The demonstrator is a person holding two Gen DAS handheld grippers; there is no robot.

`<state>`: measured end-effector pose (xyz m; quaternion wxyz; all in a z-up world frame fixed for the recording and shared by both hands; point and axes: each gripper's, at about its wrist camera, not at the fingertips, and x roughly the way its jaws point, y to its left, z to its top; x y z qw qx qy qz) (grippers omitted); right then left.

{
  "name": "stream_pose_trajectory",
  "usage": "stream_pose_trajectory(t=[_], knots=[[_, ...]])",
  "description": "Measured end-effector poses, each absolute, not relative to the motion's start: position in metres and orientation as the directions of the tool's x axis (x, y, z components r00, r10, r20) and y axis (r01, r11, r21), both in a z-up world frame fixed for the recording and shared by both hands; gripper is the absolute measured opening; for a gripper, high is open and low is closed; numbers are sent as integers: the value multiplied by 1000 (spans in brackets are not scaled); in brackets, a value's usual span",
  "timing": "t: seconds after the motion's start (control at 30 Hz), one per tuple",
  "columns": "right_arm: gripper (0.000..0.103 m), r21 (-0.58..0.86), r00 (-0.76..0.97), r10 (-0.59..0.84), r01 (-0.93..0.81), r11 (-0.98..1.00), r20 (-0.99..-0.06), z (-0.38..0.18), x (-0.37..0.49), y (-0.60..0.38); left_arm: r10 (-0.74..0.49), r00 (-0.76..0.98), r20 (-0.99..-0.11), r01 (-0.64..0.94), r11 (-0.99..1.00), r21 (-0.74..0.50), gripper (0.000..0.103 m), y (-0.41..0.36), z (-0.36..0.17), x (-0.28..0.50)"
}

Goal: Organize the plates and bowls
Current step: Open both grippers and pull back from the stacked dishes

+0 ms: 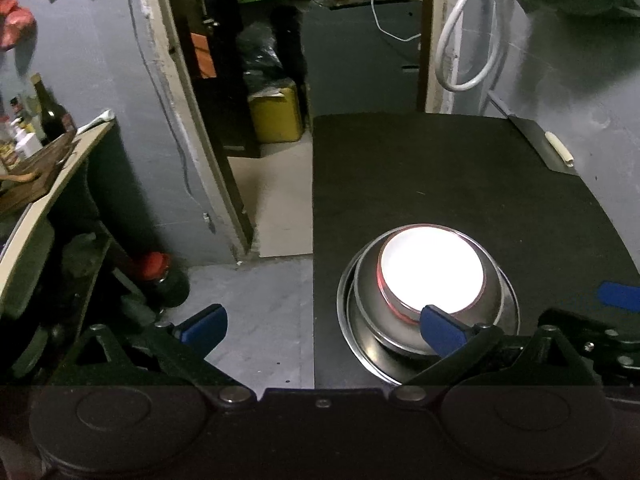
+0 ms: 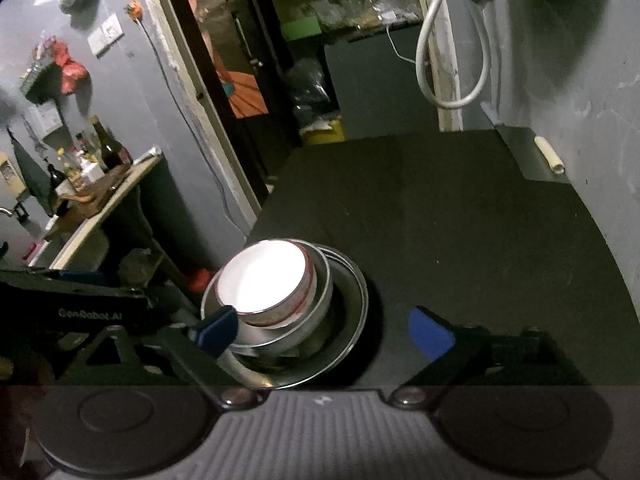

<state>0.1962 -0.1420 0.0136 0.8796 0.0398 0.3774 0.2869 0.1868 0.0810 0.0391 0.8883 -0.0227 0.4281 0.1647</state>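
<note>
Plainly "GenRobot.AI" printed on left gripper (image 2: 120,312); both grippers' jaws wide, empty; right gripper (image 2: 326,334).

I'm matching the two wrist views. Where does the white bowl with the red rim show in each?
Left wrist: white bowl, lower right of centre, nested in the steel bowl.
Right wrist: white bowl, lower left of centre, same stack.
Shared landmark: looped white cable, upper right.
</note>
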Motion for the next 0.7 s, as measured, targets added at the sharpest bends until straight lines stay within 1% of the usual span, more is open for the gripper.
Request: stream_pose_trajectory(t=[0.07,0.17,0.33,0.57,0.7], knots=[[103,290,555,539,-476,830,-633,15,194,-145,287,580,-763,-320,941,111,102,76,41,180],[103,302,579,551,-475,827,-600,21,185,-152,304,578,-757,-325,937,128,102,70,43,170],[103,302,609,542,-458,836,-578,26,173,-159,302,592,-747,-319,939,127,102,65,48,157],[103,279,664,511,-430,858,-547,35,147,-161,268,657,-705,-305,949,76,102,67,53,132],[103,256,693,479,-407,877,-539,41,127,-157,233,677,-698,-285,957,43,102,70,51,113]])
